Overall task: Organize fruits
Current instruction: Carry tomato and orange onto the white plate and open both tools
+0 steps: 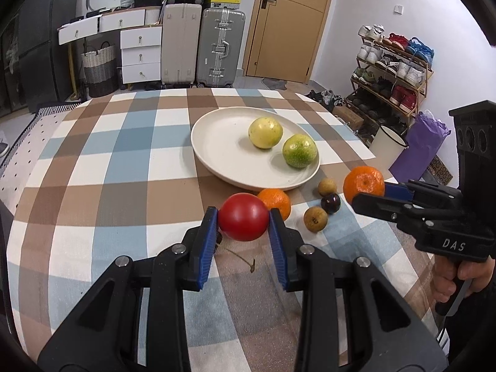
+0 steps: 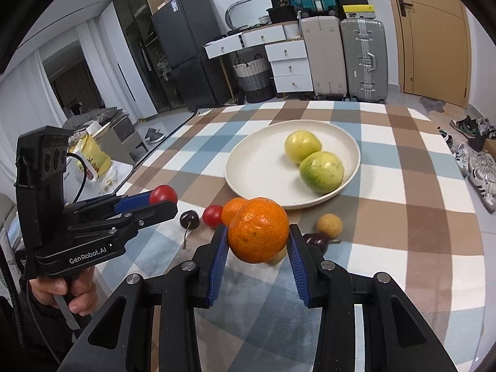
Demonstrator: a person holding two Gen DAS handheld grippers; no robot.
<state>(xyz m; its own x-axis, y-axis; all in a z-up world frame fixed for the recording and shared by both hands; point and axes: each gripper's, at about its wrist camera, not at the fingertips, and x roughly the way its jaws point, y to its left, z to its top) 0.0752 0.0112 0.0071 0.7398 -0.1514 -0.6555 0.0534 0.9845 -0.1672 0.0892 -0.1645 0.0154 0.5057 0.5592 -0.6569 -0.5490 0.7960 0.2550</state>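
My left claw [image 1: 243,217] pinches a red tomato [image 1: 243,216], my right claw [image 2: 258,237] an orange mandarin [image 2: 258,230], both held clear of the checked cloth [image 1: 124,161], probably bound for the plate [image 1: 217,142] beyond.

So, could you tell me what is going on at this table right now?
A person is sorting fruit with two handheld grippers. The left gripper holds a red tomato, the right gripper a mandarin, both lifted above the checked tablecloth. Two yellow-green fruits already sit on the plate; several small fruits remain beside it.
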